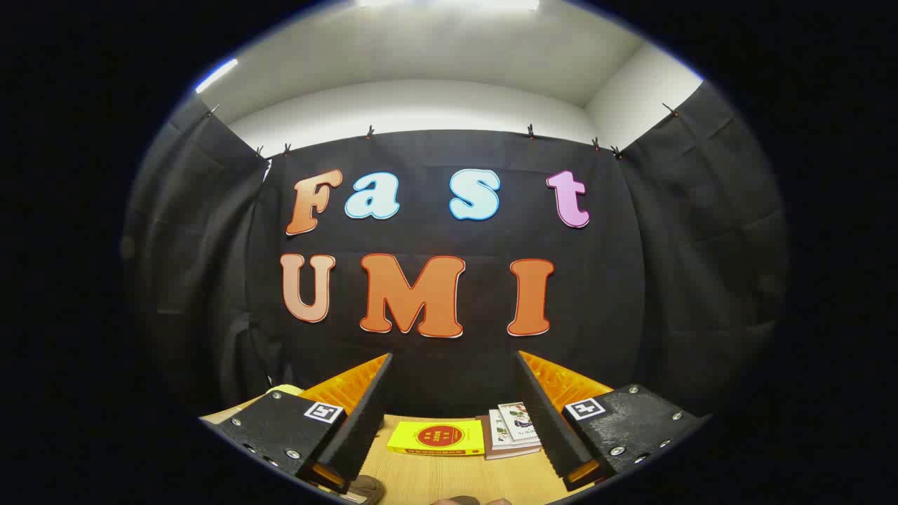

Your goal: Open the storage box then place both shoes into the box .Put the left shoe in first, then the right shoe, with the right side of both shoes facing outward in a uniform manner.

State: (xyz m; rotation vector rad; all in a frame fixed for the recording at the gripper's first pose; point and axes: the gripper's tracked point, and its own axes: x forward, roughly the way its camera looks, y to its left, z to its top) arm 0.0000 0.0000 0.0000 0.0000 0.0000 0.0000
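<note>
Hand-held gripper (452, 393) fingers apart; yellow book (436, 438) between; perhaps shoes below.

The tool's (454, 414) spread fingers partly hide a small book stack (511, 431).

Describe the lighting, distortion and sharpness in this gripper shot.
Gripper view: strong fisheye bending, so the cloth wall's top edge curves; bright ceiling light glares at the top; the open gripper is sharp, nothing held; the yellow book and stacked books on the wooden table are evenly lit, without hard shadows.
</note>
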